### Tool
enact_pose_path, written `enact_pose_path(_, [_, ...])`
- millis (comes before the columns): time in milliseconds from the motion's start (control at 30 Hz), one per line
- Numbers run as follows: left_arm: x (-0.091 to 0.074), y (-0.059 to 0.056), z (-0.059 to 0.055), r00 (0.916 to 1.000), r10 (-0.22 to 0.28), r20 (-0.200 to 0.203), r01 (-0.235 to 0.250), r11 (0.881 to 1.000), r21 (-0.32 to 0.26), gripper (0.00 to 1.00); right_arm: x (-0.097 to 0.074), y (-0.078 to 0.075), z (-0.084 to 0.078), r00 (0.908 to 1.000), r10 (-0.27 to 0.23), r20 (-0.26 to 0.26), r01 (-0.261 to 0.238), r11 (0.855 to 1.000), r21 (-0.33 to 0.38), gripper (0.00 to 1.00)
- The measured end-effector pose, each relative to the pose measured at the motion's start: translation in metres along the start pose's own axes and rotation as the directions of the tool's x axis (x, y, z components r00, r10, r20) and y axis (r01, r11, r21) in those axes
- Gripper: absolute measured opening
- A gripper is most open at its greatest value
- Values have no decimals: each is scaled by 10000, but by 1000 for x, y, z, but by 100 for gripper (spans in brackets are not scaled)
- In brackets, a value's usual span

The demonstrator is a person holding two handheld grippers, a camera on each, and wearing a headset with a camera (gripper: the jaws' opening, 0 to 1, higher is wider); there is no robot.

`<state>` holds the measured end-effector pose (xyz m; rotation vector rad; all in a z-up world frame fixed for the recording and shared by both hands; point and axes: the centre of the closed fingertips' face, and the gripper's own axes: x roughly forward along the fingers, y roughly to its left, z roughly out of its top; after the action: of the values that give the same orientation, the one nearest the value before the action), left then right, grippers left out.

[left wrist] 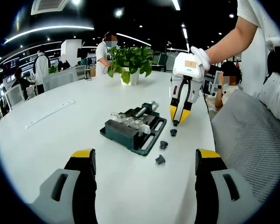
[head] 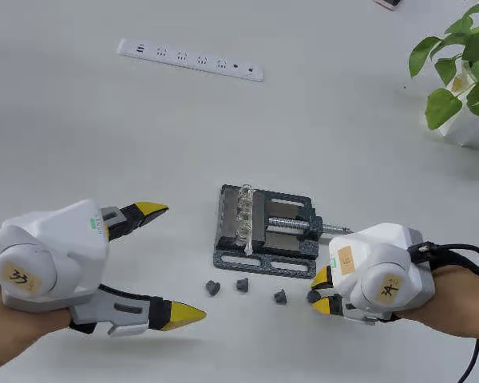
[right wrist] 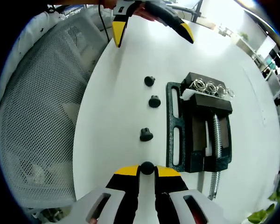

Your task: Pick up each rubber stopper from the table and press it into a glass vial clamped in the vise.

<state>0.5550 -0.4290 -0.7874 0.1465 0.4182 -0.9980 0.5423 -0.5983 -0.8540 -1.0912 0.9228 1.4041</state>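
My right gripper (head: 323, 292) has its fingers pinched on a rubber stopper (right wrist: 147, 168). The dark plug is caught between the two yellow tips, low over the tabletop. Three loose stoppers (head: 242, 284) lie in a row just beyond those tips, strung out toward my left gripper (head: 169, 262). The left fingers are spread wide with nothing between them, and they hover apart from the vise (head: 263, 231). The vise sits just beside the row of stoppers, forward of both sets of fingers, with the glass vials (head: 244, 214) upright in its clamp.
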Motion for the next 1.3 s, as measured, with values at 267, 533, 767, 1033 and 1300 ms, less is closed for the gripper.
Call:
enact_pose_path(267, [0, -1, 0, 10000, -51, -17, 51, 10000, 32, 87, 0, 0, 1, 10000, 35, -24, -35, 10000, 83, 7])
enact_pose_path(533, [1, -1, 0, 10000, -78, -24, 78, 10000, 63, 86, 0, -1, -1, 10000, 35, -69, -33, 9998, 171, 6])
enact_pose_path(767, [1, -1, 2, 10000, -67, 17, 67, 9999, 80, 86, -13, -4, 5, 10000, 11, 19, -11, 9996, 293, 6])
enact_pose_path(1033, [0, 0, 2, 10000, -34, 73, 33, 10000, 92, 86, -38, -19, 29, 9984, -105, 560, 87, 9994, 321, 6])
enact_pose_path(1300, [0, 0, 2, 9999, -23, 142, 22, 10000, 44, 87, -61, -51, 62, 9928, -418, 1126, 389, 9989, 277, 6])
